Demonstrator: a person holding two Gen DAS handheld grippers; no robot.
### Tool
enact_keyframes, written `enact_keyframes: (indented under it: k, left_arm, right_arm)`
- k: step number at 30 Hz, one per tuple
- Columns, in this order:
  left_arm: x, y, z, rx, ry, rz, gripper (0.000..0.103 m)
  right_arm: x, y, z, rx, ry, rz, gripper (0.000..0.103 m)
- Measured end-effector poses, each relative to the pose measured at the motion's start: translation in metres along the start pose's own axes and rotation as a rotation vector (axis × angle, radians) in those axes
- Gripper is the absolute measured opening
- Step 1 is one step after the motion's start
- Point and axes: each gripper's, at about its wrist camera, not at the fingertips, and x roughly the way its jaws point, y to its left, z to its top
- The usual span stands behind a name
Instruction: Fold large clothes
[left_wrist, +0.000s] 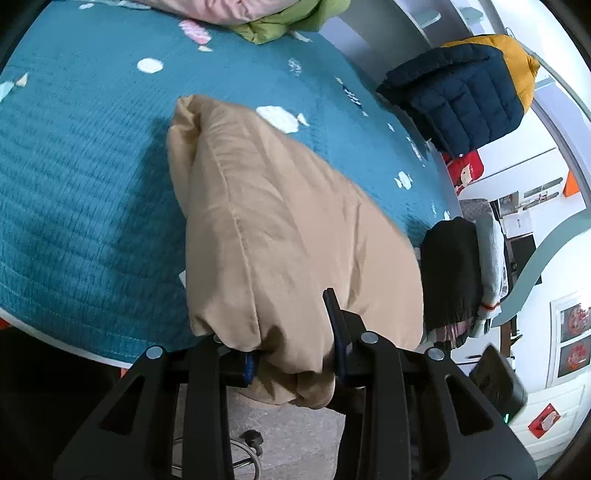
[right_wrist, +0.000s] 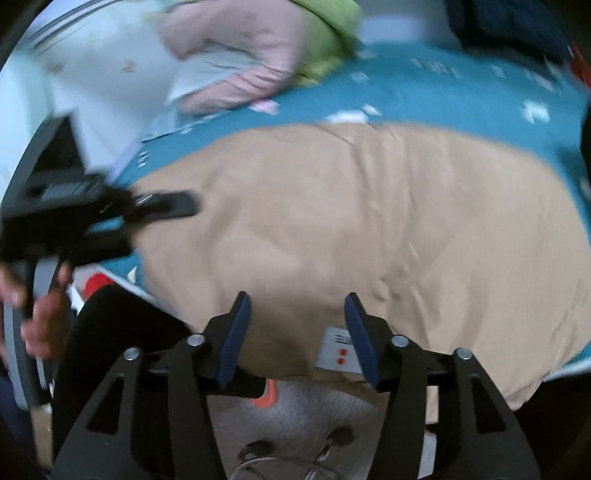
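A large tan garment (left_wrist: 280, 229) lies on the teal bedspread (left_wrist: 81, 184). My left gripper (left_wrist: 295, 350) is shut on a bunched edge of the garment at the bed's near edge, lifting it into a ridge. In the right wrist view the garment (right_wrist: 369, 221) spreads wide and flat across the bedspread (right_wrist: 443, 85), with a white label (right_wrist: 338, 352) at its near edge. My right gripper (right_wrist: 295, 332) is open, its jaws wide apart just above that near edge, holding nothing. The left gripper (right_wrist: 162, 205) shows at the left of that view, blurred.
A pink garment (right_wrist: 240, 62) and a green one (left_wrist: 288, 22) are piled at the bed's far side. A navy and yellow puffer jacket (left_wrist: 465, 92) hangs beyond the bed. Dark clothes (left_wrist: 454, 273) hang at the right. A stool base (right_wrist: 295, 454) stands on the floor below.
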Motion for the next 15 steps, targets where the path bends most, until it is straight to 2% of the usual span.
enact_keyframes:
  k: [2,7,10,15]
  left_arm:
    - [-0.001,-0.008,0.003,0.010,0.001,0.005,0.030]
    - [0.004,-0.020,0.007,0.027,0.014,0.031,0.030]
    - [0.006,-0.022,0.009,0.032,0.022,0.040,0.030]
    - [0.009,-0.022,0.015,0.023,0.031,0.036,0.030]
  right_arm:
    - [-0.001,0.013,-0.003,-0.048,-0.016,0.023,0.055]
    - [0.003,0.035,-0.007,-0.121,-0.025,0.047,0.065]
    - [0.014,0.047,-0.003,-0.173,-0.054,0.002,0.066]
    - [0.038,0.051,0.009,-0.169,-0.113,-0.042,0.066]
